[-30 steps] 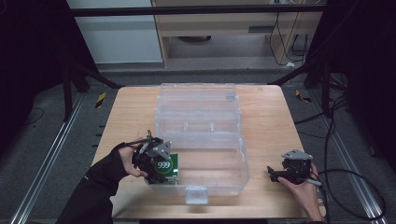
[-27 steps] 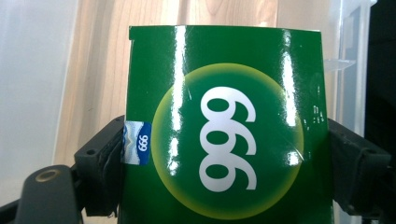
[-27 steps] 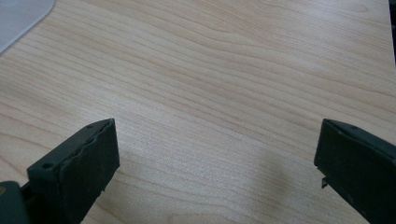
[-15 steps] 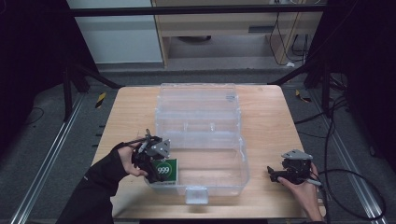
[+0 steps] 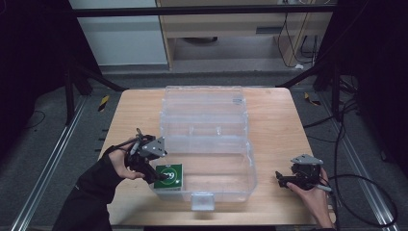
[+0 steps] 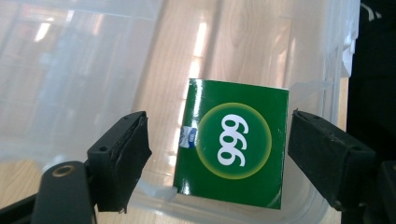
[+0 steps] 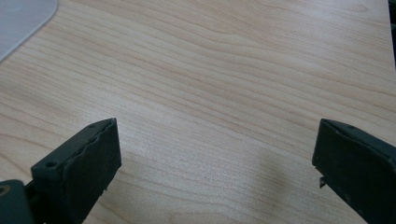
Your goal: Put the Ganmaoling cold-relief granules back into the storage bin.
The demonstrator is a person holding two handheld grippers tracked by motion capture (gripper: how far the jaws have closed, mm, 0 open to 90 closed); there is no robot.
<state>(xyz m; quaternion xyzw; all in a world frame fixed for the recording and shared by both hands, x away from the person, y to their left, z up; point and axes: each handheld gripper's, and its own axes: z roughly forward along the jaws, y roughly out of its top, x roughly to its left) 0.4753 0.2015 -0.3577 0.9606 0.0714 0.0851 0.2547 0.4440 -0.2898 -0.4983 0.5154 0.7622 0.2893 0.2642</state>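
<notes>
**Green box set down in the clear case, left claw letting go**

The green box (image 6: 232, 148), printed with "999" in a pale ring, lies flat on the floor of the clear plastic case (image 5: 226, 175), in the case's front left corner, close against its left and front walls. The case stands open in the middle of the table (image 5: 274, 120), its lid (image 5: 204, 103) folded back behind it and a latch tab at the middle of its front wall.

The left claw (image 5: 161, 177) hangs over that same corner from the case's left side. Its jaws straddle the box without touching it: the left gripper view shows a clear gap on each side. The jaws have just been closing somewhat, yet the pads do not press on the box, so it rests free.

The right claw (image 5: 284, 182) sits on the table to the right of the case, well apart from it, its jaws spread wide over bare wood with nothing between them.

By my reading, the placing step is at its end: the box is delivered and released. The next move calls for lifting the left claw up and clear over the case's left wall without nudging the box or snagging the rim, then turning to whatever is to be packed next or to the lid.
</notes>
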